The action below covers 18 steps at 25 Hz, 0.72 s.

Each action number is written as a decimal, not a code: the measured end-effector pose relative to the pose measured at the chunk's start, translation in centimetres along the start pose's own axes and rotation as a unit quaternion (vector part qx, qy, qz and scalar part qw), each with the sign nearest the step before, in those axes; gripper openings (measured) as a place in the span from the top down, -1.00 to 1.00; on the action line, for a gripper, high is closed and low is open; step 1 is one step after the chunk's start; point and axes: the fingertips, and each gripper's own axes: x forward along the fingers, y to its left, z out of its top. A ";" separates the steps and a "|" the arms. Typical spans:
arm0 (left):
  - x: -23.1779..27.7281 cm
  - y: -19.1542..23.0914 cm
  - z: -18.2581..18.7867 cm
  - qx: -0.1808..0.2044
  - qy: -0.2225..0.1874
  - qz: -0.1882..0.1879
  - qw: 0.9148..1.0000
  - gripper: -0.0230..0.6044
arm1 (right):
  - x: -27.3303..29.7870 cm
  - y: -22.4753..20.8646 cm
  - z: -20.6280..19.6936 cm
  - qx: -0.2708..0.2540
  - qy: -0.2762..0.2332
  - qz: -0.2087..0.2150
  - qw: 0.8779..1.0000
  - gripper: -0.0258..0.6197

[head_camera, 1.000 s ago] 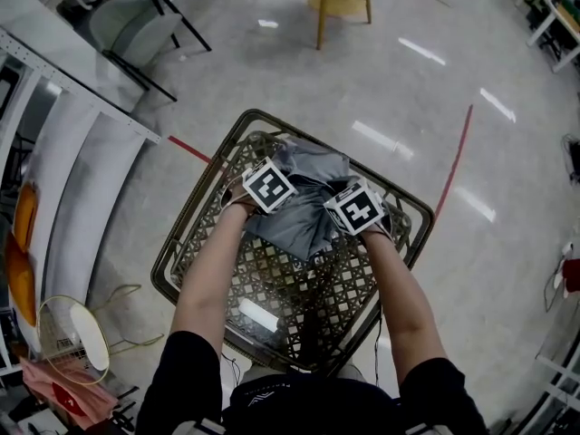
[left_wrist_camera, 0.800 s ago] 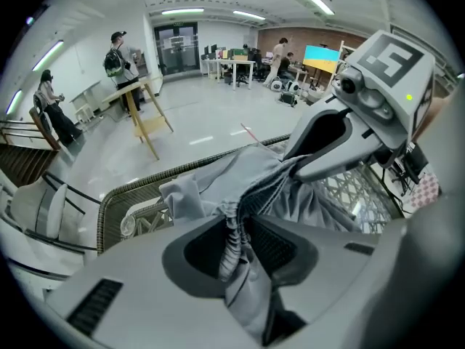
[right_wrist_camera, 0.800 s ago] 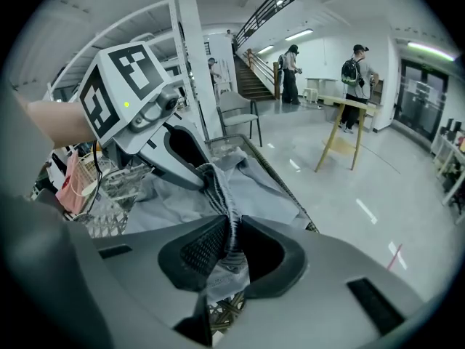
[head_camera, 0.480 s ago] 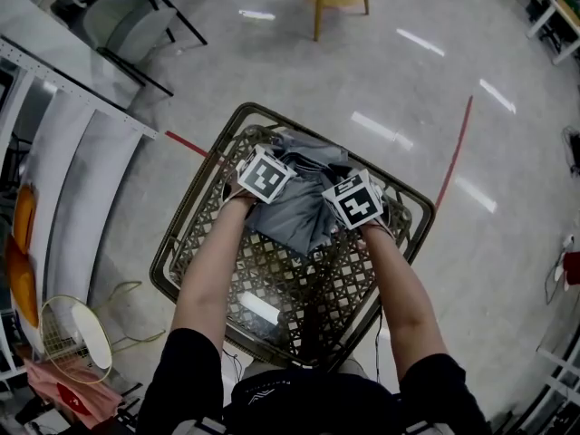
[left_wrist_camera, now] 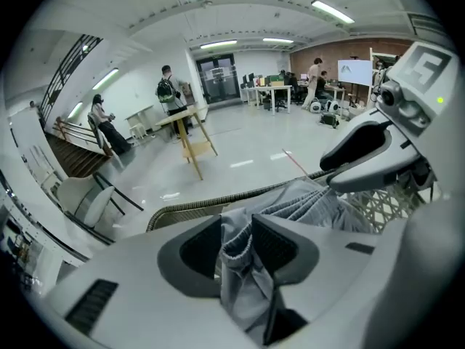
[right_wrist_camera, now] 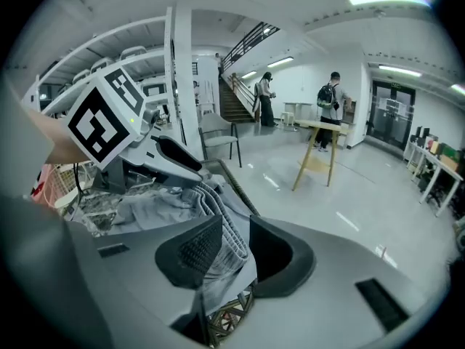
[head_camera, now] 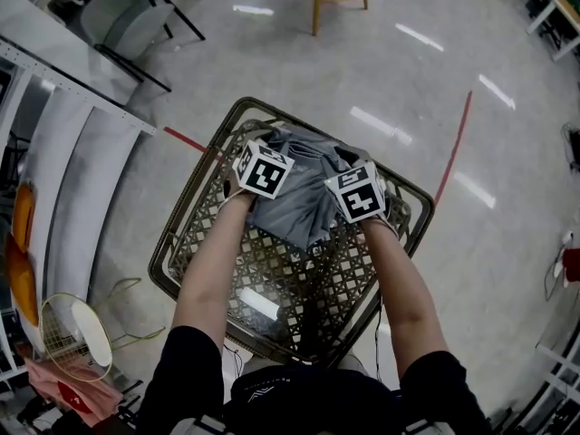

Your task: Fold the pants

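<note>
One pair of grey pants [head_camera: 301, 208] is seen bunched at the far end of one lattice table [head_camera: 272, 288], with two grippers set at its ribbed waistband; the left gripper [left_wrist_camera: 237, 222] is shown with jaws parted, having just been opening, the hem lying slack between the pads; the right gripper [right_wrist_camera: 235, 222] is likewise spread, just opened further, the waistband draped loosely between its pads; the cloth is creased throughout.
</note>
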 end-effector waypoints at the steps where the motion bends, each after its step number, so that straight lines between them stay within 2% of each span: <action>1: -0.2 0.1 0.2 -0.005 -0.004 0.003 1.000 0.53 | -0.2 0.1 0.1 0.004 -0.004 0.002 1.000 0.61; 6: -1.0 -0.3 -0.4 -0.017 0.003 0.008 1.000 0.55 | -0.7 0.8 -0.1 0.006 -0.022 0.005 1.000 0.62; 10: -2.1 -1.1 -1.5 -0.024 0.010 -0.003 1.000 0.82 | -1.6 1.6 -0.4 0.017 -0.032 0.008 0.999 0.70; 12: -2.7 -1.6 -1.9 -0.038 0.006 -0.014 0.999 0.85 | -2.2 2.0 -0.6 0.026 -0.037 0.009 0.999 0.74; 16: -4.2 -0.7 -2.4 -0.058 -0.012 0.025 0.998 0.85 | -3.1 2.7 -0.9 0.028 -0.039 0.004 0.999 0.74; 18: -4.7 -1.0 -2.9 -0.071 -0.012 0.017 0.997 0.85 | -3.6 3.2 -1.2 0.027 -0.036 0.004 0.999 0.74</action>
